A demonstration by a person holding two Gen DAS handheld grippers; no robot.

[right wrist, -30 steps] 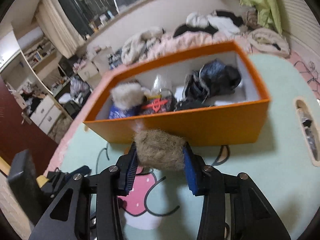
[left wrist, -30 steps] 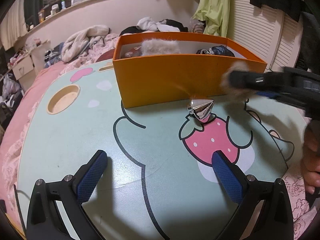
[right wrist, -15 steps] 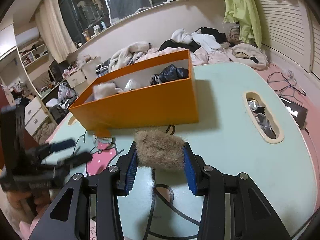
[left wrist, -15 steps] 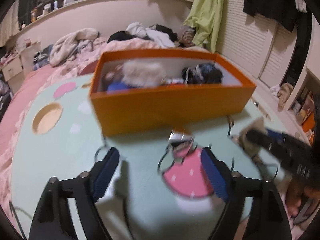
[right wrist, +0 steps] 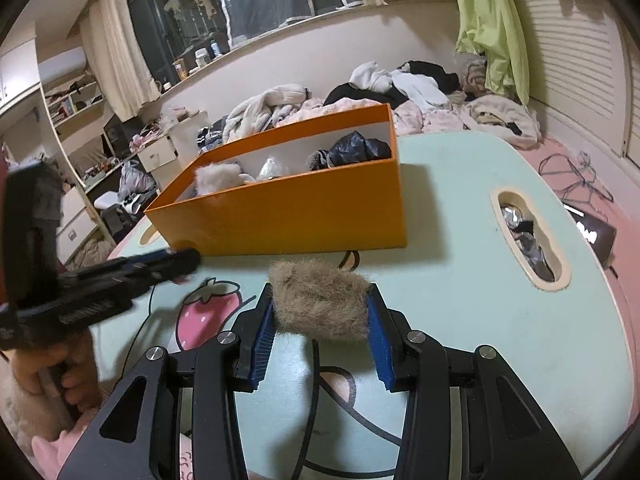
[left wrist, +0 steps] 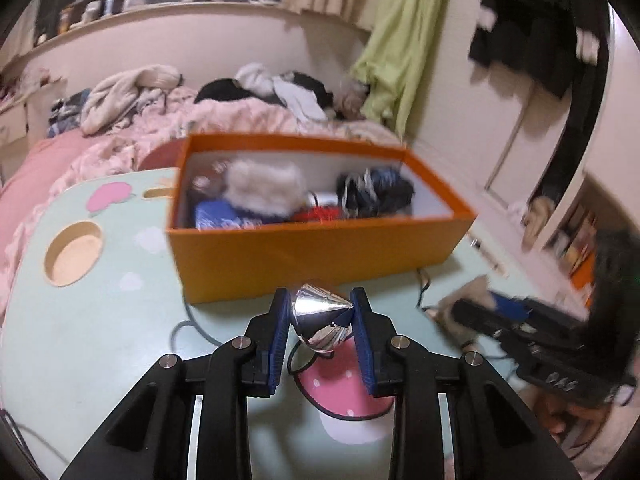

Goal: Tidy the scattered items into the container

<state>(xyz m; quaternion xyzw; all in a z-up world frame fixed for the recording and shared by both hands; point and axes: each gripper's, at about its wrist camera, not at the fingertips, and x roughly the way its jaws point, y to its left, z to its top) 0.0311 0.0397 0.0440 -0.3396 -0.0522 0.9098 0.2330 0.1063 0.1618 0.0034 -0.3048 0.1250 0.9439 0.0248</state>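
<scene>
A shiny silver cone [left wrist: 322, 318] sits between the blue pads of my left gripper [left wrist: 320, 316], whose jaws are closing and press on it just above the table. My right gripper [right wrist: 320, 312] is shut on a brown furry tuft [right wrist: 320, 304], held above the mint table [right wrist: 460, 280]. The orange box [left wrist: 316, 256] stands just beyond both grippers; inside are a white fluffy piece [left wrist: 262, 192], dark blue fabric [left wrist: 376, 190], and blue and red items. From the right wrist view the left gripper [right wrist: 176, 262] reaches in from the left, near the box [right wrist: 288, 216].
The table has a round hole [left wrist: 74, 254] at the left and an oblong slot [right wrist: 530, 240] holding small things at the right. A bed with piled clothes [left wrist: 180, 96] lies behind the box. A hand [right wrist: 52, 368] grips the left tool.
The left gripper's jaws went from wide apart to closed on the silver cone and rose with it. The right gripper drew back from the box, still holding the tuft.
</scene>
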